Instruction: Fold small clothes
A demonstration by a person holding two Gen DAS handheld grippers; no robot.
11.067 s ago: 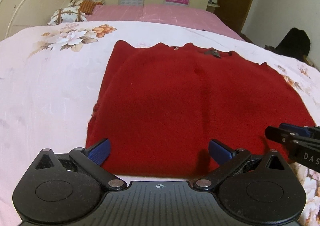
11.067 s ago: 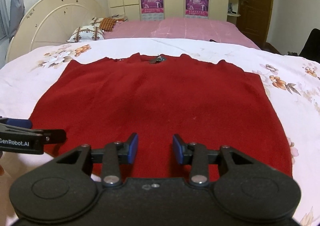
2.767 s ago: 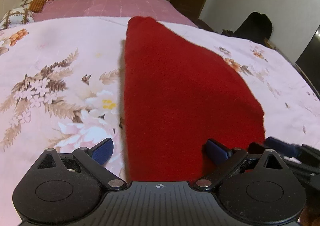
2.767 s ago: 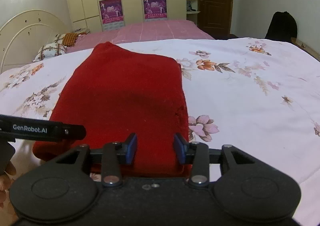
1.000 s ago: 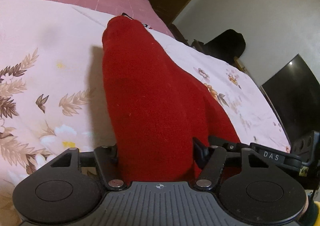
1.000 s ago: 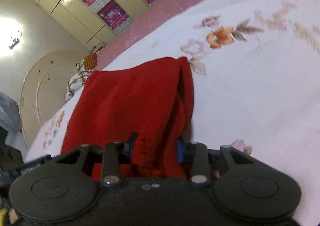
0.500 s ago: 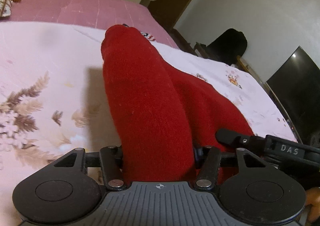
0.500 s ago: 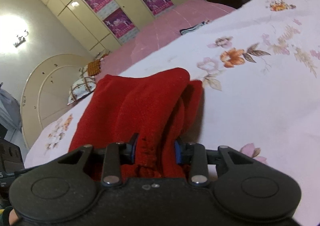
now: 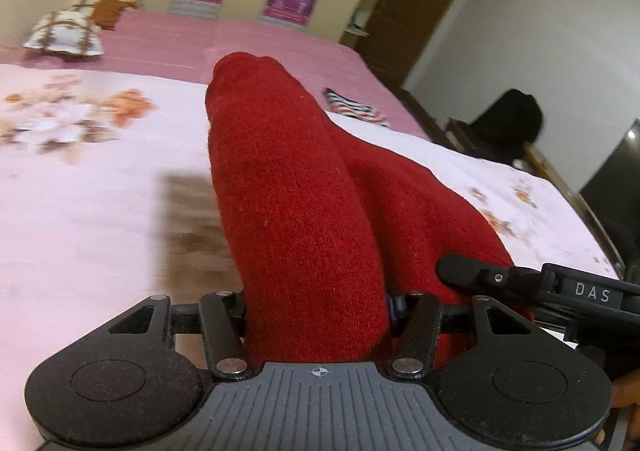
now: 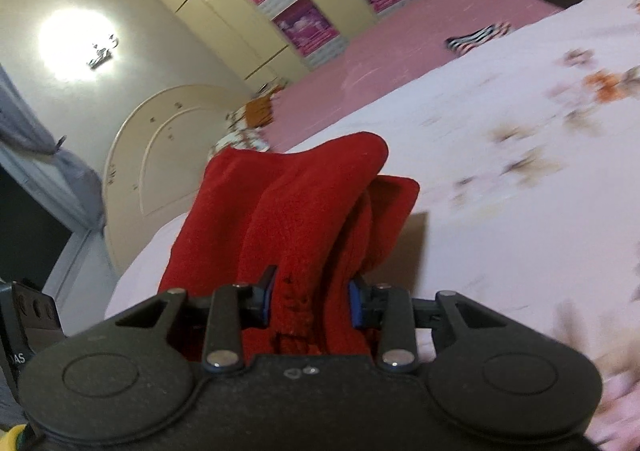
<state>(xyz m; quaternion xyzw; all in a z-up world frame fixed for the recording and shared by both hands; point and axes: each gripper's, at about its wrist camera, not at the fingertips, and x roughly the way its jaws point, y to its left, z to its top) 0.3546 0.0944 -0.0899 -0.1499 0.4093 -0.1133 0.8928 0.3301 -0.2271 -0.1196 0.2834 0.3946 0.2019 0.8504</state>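
- Left wrist view: left gripper (image 9: pixel 316 303) clamped tight on the near end of the red sweater (image 9: pixel 288 187), lifted off the floral bedspread (image 9: pixel 80 187).
- Right gripper (image 10: pixel 311 301) likewise closed on bunched red knit.
- Step, judged: lengthwise fold mid-carry.
- Next: bring the held end forward over the far end, level, then release.

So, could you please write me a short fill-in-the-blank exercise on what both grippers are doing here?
1. Both grippers are shut on the ___ sweater.
2. The sweater's near end is raised above the floral ___.
3. In the left wrist view, the left gripper has the right gripper on its ___ side.

Answers: red; bedspread; right
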